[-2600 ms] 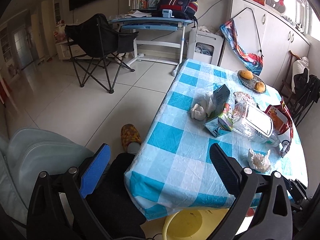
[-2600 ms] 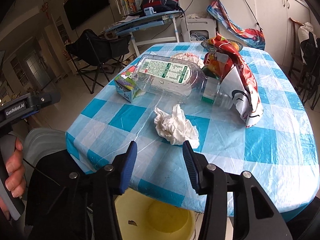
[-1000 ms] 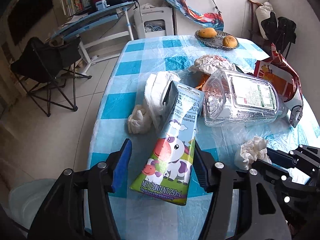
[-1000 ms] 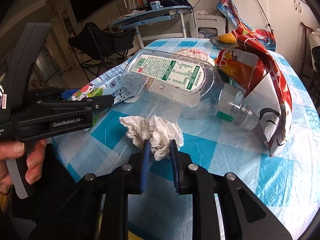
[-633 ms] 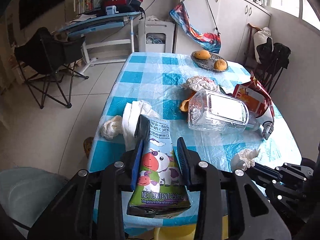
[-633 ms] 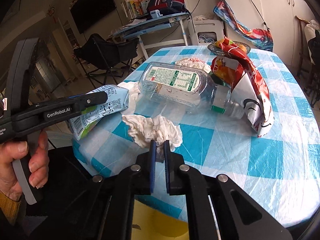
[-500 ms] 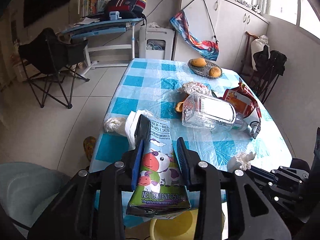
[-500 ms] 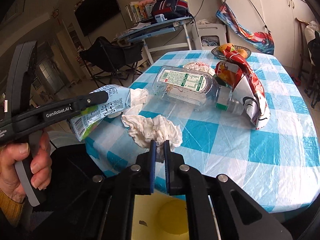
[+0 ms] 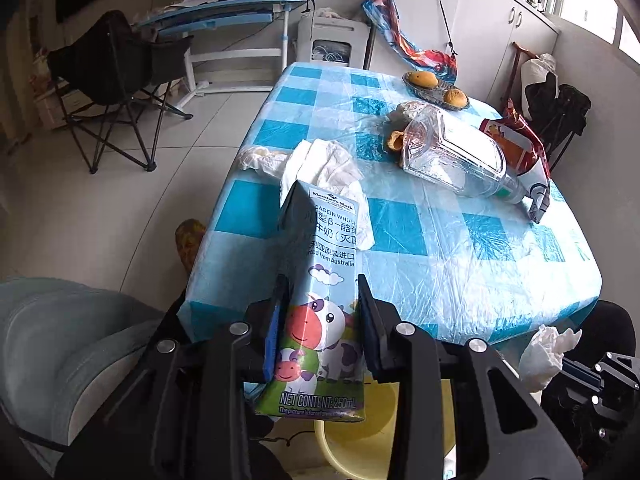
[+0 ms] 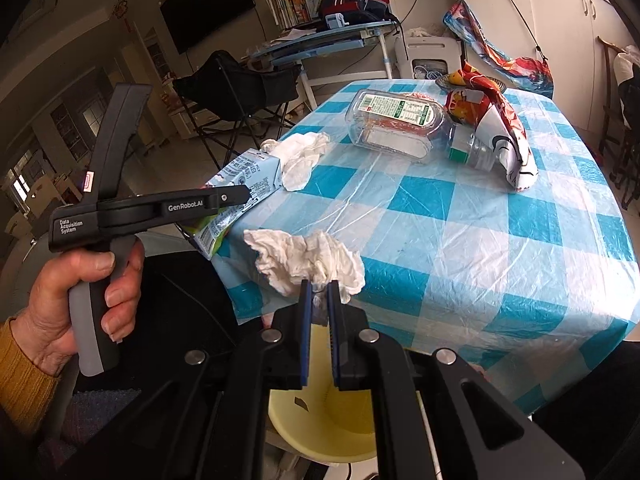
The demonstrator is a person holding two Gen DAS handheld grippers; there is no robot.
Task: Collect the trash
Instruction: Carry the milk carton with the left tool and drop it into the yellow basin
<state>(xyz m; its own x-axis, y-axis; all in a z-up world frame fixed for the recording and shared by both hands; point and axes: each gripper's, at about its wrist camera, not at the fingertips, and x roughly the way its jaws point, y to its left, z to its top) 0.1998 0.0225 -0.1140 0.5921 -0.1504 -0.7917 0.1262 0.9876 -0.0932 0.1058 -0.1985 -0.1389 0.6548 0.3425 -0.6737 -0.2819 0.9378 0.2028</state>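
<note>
The left gripper (image 9: pixel 320 320) was clamped on a milk carton (image 9: pixel 320 300), its pads pressed against the carton's two sides. The carton was pale blue with a cartoon cow, its folded top pointing away from the gripper, its base hanging over a yellow bin (image 9: pixel 360 440) below the table (image 9: pixel 460 288) edge. In the right wrist view a hand (image 10: pixel 80 300) gripped that tool's handle.

The right gripper (image 10: pixel 319 292) was closed nearly all the way, pinching a crumpled white tissue (image 10: pixel 308 258) that bunched out beyond its tips, off the table edge and above the bin.

Further ahead on the checked cloth lay more tissues (image 9: pixel 324 164), then a clear plastic bottle (image 9: pixel 456 156) on its side, and right of it a red snack bag (image 9: pixel 520 152).
</note>
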